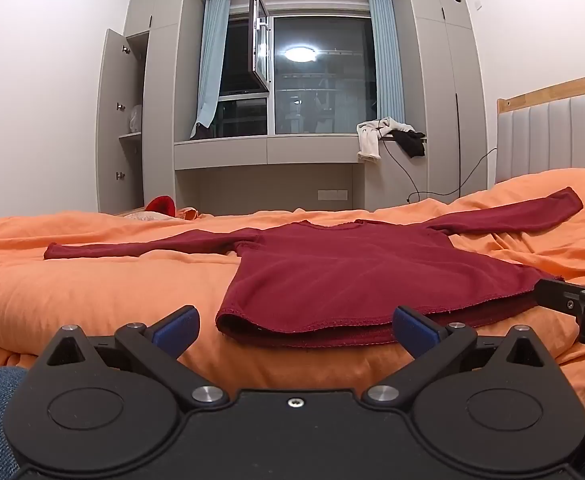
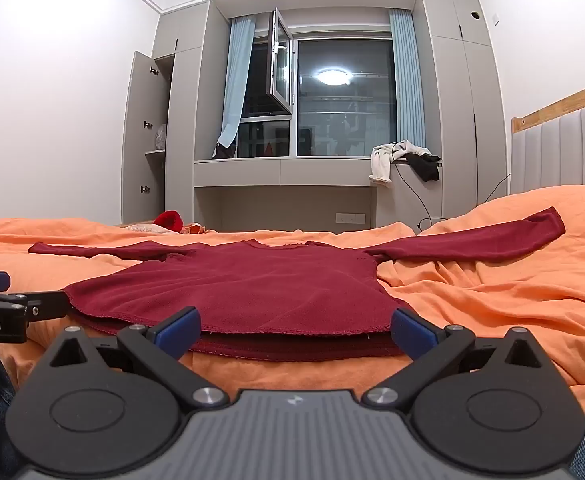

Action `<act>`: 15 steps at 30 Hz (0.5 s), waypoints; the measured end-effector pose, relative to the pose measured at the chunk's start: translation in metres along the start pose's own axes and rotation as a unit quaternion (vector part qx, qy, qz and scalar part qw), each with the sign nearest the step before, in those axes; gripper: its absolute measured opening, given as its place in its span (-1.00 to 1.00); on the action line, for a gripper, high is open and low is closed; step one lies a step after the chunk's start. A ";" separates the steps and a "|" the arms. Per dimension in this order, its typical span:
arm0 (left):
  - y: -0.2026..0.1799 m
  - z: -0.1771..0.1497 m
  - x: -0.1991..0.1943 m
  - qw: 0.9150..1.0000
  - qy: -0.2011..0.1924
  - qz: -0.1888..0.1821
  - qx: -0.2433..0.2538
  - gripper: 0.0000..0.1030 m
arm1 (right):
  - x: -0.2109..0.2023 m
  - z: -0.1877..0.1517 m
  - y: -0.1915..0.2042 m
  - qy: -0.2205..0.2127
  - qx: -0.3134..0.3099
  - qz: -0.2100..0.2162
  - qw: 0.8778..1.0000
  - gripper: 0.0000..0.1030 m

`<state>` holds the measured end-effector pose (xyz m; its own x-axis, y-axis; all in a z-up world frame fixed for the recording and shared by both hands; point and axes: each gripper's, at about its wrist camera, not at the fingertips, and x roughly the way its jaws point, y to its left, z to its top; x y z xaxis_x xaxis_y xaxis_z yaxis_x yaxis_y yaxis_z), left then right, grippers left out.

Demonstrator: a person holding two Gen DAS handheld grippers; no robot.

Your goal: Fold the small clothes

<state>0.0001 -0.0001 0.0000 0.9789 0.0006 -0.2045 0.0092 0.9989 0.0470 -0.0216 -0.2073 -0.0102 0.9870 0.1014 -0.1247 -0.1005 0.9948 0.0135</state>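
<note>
Red long-sleeved top [image 1: 332,276] lay flat, sleeves out, near bed [image 1: 72,288] front edge. Left gripper [image 1: 294,330] and right gripper [image 2: 294,330] spread wide, empty, at hem. Fold not begun; next move likely needs hem-corner pinch.

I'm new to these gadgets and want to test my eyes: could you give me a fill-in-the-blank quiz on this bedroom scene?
1. The dark red long-sleeved top lies flat on an ____ bed cover.
2. Both sleeves are spread ____.
3. The left gripper and right gripper are both ____.

Answers: orange; outward; open
</note>
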 end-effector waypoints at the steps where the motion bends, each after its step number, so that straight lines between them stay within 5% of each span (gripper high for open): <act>1: 0.000 0.000 0.000 1.000 0.000 0.000 0.000 0.99 | 0.000 0.000 0.000 0.000 0.000 0.000 1.000 1.00; 15: 0.000 0.000 0.000 1.000 0.002 -0.001 -0.001 0.99 | 0.000 0.000 0.002 0.001 0.000 0.000 1.000 1.00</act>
<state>-0.0001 -0.0001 0.0000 0.9782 -0.0010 -0.2076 0.0106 0.9989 0.0453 -0.0214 -0.2054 -0.0102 0.9868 0.1012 -0.1262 -0.1003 0.9949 0.0131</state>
